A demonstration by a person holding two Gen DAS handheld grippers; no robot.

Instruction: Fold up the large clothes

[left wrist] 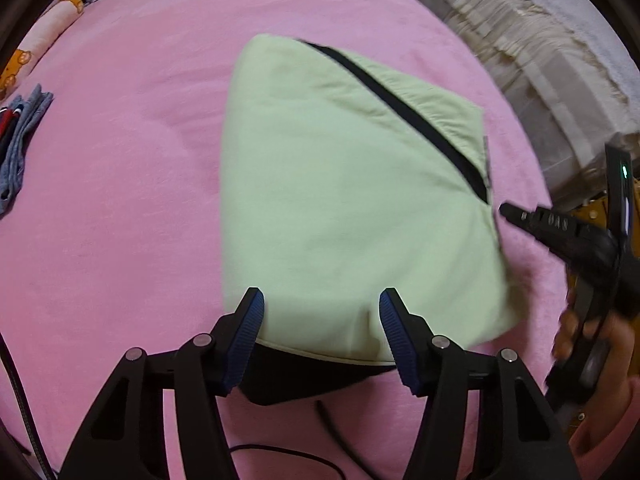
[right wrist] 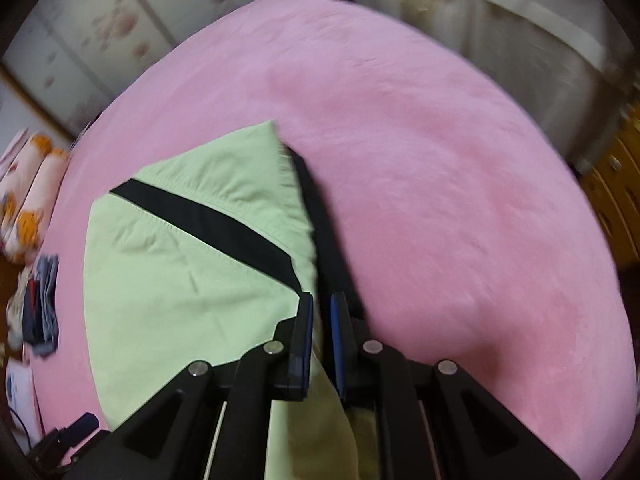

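Observation:
A light green garment (left wrist: 340, 200) with a black stripe (left wrist: 400, 108) lies folded on the pink bed cover (left wrist: 120, 200). My left gripper (left wrist: 322, 304) is open, its blue-padded fingers (left wrist: 252, 320) standing over the garment's near edge with nothing between them. My right gripper (right wrist: 321, 304) is shut on the green garment (right wrist: 180, 280) at its right edge, where green cloth runs between the fingers (right wrist: 306, 328). The black stripe (right wrist: 208, 216) crosses the garment diagonally. The right gripper also shows at the right of the left wrist view (left wrist: 506, 210), at the garment's right edge.
A folded grey and navy cloth (left wrist: 20, 136) lies at the bed's left edge. A patterned pillow (left wrist: 40, 36) sits at the far left. Cream fringed bedding (left wrist: 540, 60) lies at the right. A wooden drawer unit (right wrist: 616, 192) stands right of the bed. A black cable (left wrist: 328, 432) runs below.

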